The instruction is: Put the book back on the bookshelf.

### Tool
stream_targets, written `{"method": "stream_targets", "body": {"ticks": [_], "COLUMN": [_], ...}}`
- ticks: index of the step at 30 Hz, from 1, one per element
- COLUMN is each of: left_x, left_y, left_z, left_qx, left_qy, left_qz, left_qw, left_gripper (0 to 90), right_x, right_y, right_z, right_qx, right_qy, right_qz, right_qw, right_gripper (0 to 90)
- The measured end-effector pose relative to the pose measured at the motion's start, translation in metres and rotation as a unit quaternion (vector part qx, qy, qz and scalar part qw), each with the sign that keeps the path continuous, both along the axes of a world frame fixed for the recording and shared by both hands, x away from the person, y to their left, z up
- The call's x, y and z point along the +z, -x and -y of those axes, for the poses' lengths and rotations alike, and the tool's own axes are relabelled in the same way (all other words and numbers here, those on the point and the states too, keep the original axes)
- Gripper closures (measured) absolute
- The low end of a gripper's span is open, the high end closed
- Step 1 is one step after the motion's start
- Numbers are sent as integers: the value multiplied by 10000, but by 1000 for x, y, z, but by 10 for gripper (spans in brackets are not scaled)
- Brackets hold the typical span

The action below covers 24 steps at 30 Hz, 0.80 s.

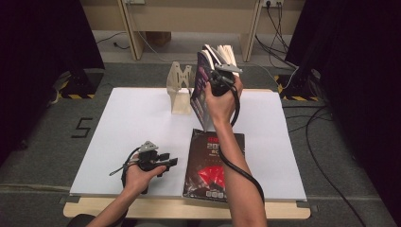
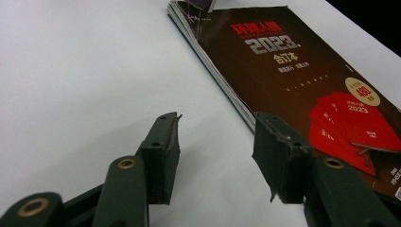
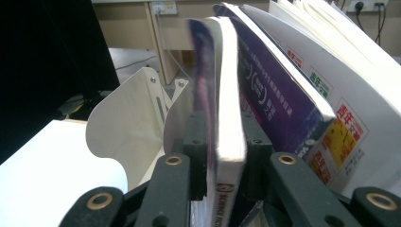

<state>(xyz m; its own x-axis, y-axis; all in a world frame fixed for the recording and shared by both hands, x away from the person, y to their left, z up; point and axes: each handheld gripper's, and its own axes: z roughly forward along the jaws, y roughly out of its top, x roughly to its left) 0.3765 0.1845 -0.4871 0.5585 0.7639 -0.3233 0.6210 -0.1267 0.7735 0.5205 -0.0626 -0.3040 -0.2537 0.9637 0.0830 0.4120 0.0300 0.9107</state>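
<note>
Left hand (image 1: 137, 177): rests low on the white table top (image 1: 132, 127) near its front edge, forearm entering from the bottom, wrist level.
Left gripper (image 1: 166, 163): lies on its side pointing right toward the dark brown magazine with red fan artwork (image 1: 215, 163); jaws stand well apart with nothing between them.
Dark brown magazine: lies flat on the table, front centre, just beside the left gripper's tips.
Cream metal bookend stand (image 1: 179, 90): upright at the table's far side, left of the raised book.
Right hand (image 1: 222, 97): raised above the table, forearm sloping up from the bottom edge, cable trailing along it.
Right gripper (image 3: 221, 142): pads sit on either side of the purple-covered softcover book (image 3: 227, 123).
Purple-covered softcover book: held upright in the air beside the bookend, pages fanning open at the top.
</note>
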Motion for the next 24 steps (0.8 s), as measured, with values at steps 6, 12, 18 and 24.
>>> {"method": "stream_targets", "body": {"ticks": [6, 12, 18, 24], "left_x": [0, -1, -1, -1], "left_y": [-1, -1, -1, -2], "left_z": [-1, -1, -1, -1], "left_qx": [20, -7, -14, -32], "left_qy": [17, -4, 2, 9], "left_qz": [5, 7, -6, -18], "left_qw": [10000, 10000, 10000, 10000], "left_gripper": [503, 504, 503, 503], "right_x": [13, 17, 16, 18], "right_y": [-12, -21, -27, -30], "right_z": [1, 2, 1, -1], "right_qx": [60, 56, 46, -1], "right_qy": [62, 55, 122, 161], "right_qz": [-320, -528, -692, -786], "right_qw": [9995, 9986, 9975, 9968], "right_gripper": [760, 768, 782, 827]}}
